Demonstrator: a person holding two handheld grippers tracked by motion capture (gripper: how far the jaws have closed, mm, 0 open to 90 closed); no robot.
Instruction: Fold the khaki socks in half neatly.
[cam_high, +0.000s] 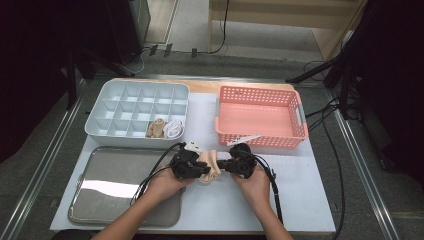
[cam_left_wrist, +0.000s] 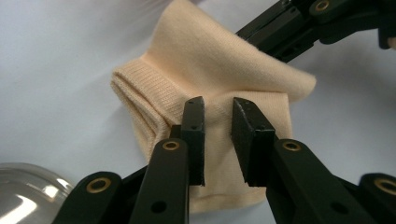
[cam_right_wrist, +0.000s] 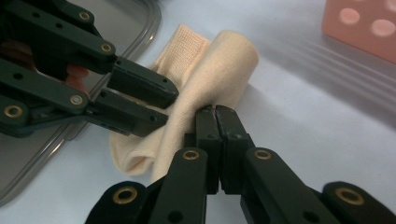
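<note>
A cream sock (cam_high: 211, 169) lay partly folded on the white table (cam_high: 300, 200), between your two grippers, just below the pink basket (cam_high: 260, 117). Your right gripper (cam_right_wrist: 215, 112) was clamped on a pinch of its cloth from the right. Your left gripper (cam_left_wrist: 218, 105) met it from the left, jaws slightly apart across the fabric beside the ribbed cuff (cam_left_wrist: 140, 88). The sock's long axis seemed to run away from you, though folding blurred it.
</note>
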